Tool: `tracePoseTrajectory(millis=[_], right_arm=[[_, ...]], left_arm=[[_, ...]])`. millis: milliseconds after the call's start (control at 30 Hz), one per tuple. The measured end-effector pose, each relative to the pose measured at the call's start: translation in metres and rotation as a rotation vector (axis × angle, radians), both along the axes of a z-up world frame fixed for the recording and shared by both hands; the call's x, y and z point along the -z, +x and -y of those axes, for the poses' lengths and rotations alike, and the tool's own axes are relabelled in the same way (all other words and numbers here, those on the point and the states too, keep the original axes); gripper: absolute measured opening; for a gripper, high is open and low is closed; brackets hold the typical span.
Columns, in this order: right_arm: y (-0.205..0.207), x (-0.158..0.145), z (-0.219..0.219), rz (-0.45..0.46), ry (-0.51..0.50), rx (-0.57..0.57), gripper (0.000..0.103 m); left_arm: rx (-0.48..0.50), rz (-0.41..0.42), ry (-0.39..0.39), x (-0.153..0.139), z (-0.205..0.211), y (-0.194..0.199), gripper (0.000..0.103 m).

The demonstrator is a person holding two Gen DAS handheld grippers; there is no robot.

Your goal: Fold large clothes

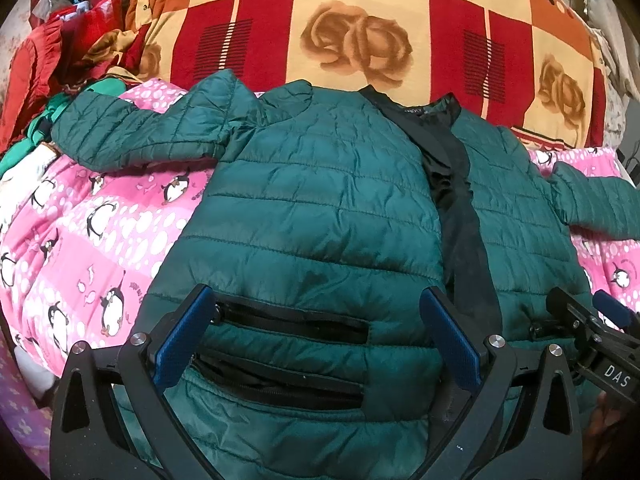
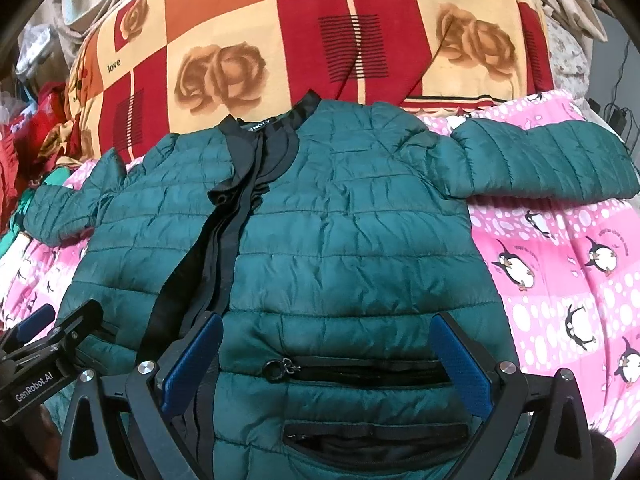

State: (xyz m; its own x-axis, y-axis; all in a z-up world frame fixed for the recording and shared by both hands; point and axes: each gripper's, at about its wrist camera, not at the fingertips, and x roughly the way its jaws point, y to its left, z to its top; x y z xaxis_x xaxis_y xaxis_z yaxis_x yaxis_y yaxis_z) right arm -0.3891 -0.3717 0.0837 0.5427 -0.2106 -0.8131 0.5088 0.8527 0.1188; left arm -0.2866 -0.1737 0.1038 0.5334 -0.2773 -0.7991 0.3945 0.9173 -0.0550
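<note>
- Dark green quilted jacket (image 1: 320, 200) lies front-up and spread flat on a pink penguin-print blanket (image 1: 92, 232), collar toward the far side, hem toward the cameras.
- Front is unzipped; black lining and zip tape (image 2: 236, 216) show in a strip down the middle.
- Both sleeves are out to the sides: left sleeve (image 1: 132, 128) reaches toward a heap of clothes, right sleeve (image 2: 544, 160) lies across the pink blanket.
- Two zipped pockets sit near the hem; a ring pull (image 2: 274, 369) shows on the right-hand pocket.
- Left gripper (image 1: 316, 336) hovers low over the jacket's left front panel near the hem, blue pads wide apart, nothing between them. Contact with the fabric cannot be told.
- Right gripper (image 2: 326, 360) is just over the right front panel, fingers likewise spread, holding nothing.
- The two grippers are side by side, each visible at the edge of the other's view.
- Beyond the collar rises a red, orange and cream checked blanket (image 1: 360, 20) with rose motifs and the word "love".
- Red and green clothing (image 1: 60, 60) is piled at the far left.
</note>
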Motion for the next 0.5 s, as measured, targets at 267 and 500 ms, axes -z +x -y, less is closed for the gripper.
tracePoseTrajectory(millis=[267,500], right_arm=[[0.0003,0.0015,-0.0003,-0.013,-0.006,0.003,0.103],[0.0011,0.0025,0.0013,-0.018,-0.005,0.003,0.103]], left_arm=[[-0.009,-0.016,0.005,0.0045,-0.0008,0.0053,0.102],[-0.008,-0.006,0.016,0.0074,-0.0018,0.0026,0.102]])
